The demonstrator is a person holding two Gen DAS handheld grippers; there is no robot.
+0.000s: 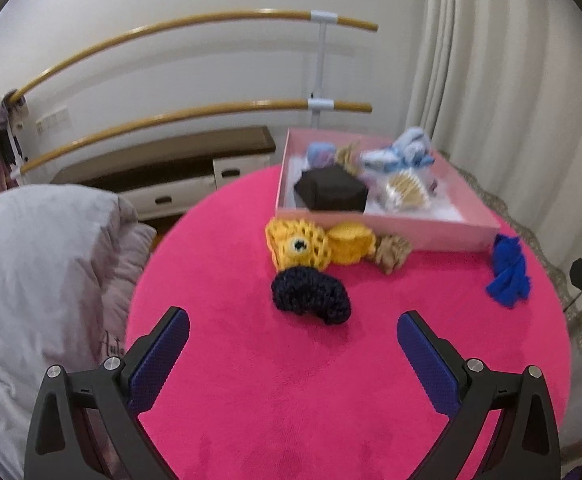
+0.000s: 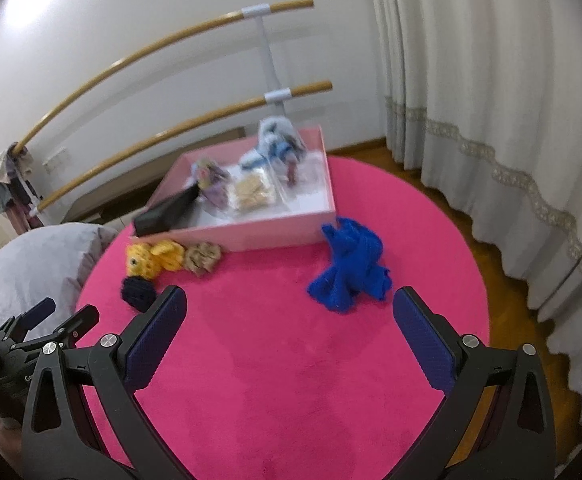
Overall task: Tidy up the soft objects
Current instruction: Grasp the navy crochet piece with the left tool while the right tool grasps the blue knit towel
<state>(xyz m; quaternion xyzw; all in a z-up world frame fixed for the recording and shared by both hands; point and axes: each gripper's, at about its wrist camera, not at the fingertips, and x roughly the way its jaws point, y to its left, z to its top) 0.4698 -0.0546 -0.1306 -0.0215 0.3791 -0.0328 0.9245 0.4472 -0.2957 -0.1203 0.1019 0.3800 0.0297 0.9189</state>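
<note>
A pink box (image 1: 443,234) (image 2: 275,236) sits at the far side of a round pink table (image 1: 291,380) (image 2: 291,380), with a black box (image 1: 331,192) and several packaged soft items in it. In front of it lie a yellow crochet piece (image 1: 299,246) (image 2: 143,262), a second yellow piece (image 1: 351,244), a beige scrunchie (image 1: 391,252) (image 2: 203,258), a dark navy crochet piece (image 1: 311,296) (image 2: 137,292) and a blue knitted piece (image 1: 507,276) (image 2: 351,272). My left gripper (image 1: 293,328) is open just short of the navy piece. My right gripper (image 2: 289,304) is open just short of the blue piece.
A grey quilt (image 1: 39,280) (image 2: 39,260) lies left of the table. Two wooden barre rails (image 1: 195,120) run along the wall above a low cabinet (image 1: 179,176). White curtains (image 2: 491,120) hang at the right over a wooden floor (image 2: 511,280).
</note>
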